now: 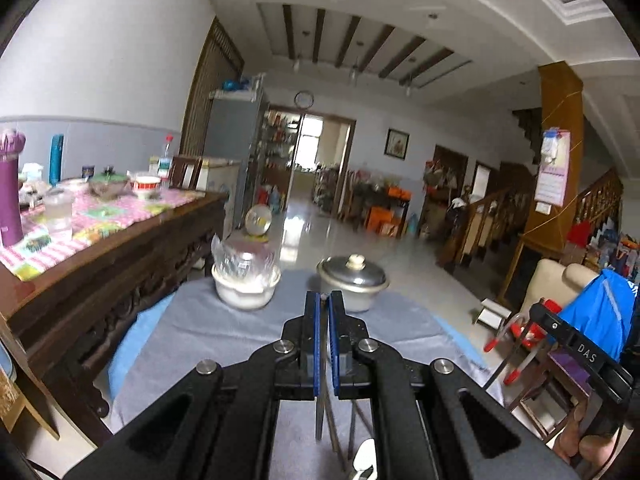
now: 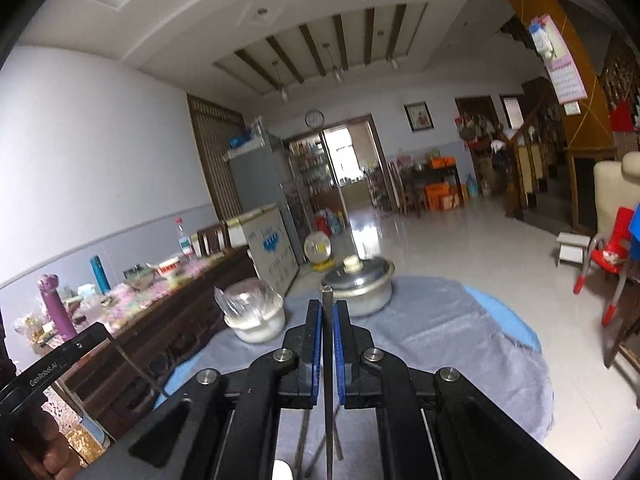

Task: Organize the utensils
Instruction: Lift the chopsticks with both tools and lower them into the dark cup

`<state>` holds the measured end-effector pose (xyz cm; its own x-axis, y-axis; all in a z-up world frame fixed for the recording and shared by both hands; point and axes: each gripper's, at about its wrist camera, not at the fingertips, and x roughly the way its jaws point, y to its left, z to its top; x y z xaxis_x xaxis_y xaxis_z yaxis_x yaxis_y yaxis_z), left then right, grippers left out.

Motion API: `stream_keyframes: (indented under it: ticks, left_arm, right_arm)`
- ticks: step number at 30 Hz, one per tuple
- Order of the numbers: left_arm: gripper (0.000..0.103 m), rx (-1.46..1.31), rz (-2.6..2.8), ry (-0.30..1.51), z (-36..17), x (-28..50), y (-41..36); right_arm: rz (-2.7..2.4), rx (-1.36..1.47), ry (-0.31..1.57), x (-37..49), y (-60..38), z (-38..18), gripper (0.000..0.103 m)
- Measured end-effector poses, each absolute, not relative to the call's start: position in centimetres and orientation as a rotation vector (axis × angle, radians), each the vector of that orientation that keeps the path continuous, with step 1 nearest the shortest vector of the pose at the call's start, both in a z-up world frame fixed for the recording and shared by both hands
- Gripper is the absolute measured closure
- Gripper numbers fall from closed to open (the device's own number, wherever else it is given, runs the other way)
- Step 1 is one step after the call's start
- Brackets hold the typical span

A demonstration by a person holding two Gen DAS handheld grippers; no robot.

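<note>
My left gripper (image 1: 325, 300) is shut on a thin metal utensil (image 1: 320, 412) whose shaft hangs down below the fingers over the grey cloth. My right gripper (image 2: 328, 304) is shut on a thin metal utensil (image 2: 328, 360) that runs up between the blue pads, its tip just past the fingertips. Several more metal utensils (image 2: 310, 440) lie crossed on the cloth under the grippers. Both grippers are held above the cloth-covered round table (image 2: 460, 340). The right gripper also shows at the right edge of the left wrist view (image 1: 576, 344).
A lidded metal pot (image 1: 352, 280) and a white bowl covered with clear plastic (image 1: 245, 280) stand at the table's far side. A long wooden sideboard (image 1: 100, 248) with bottles and bowls runs along the left. A red chair (image 2: 608, 256) stands on the right.
</note>
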<state>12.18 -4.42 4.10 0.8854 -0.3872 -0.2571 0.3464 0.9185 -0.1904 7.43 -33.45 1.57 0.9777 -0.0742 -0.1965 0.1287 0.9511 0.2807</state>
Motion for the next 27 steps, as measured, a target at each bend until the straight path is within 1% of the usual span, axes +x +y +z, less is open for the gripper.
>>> stream_keyframes:
  ticks: [6,10,14,18,22,27]
  left_arm:
    - [0.099,-0.184,-0.462,0.231,7.2,9.2,-3.7]
    - [0.099,-0.207,-0.494,0.191,7.9,7.5,-3.7]
    - [0.099,-0.202,-0.489,0.194,7.3,7.2,-4.6]
    - [0.099,-0.205,-0.474,0.21,5.9,7.7,-5.5]
    - [0.099,-0.223,-0.477,0.238,4.8,8.4,-6.0]
    - [0.099,-0.199,-0.453,0.298,2.5,9.6,-6.8]
  right_arm:
    - [-0.068,0.265,0.088,4.3,-31.4,5.1,0.096]
    - [-0.039,0.253,0.071,3.8,-29.9,5.9,0.096]
    - [-0.016,0.244,0.119,4.3,-28.5,4.7,0.096]
    - [-0.011,0.238,0.189,5.2,-27.5,2.3,0.096]
    - [-0.014,0.243,0.247,5.9,-27.2,0.1,0.096]
    - [-0.008,0.268,0.292,6.2,-27.9,-1.3,0.096]
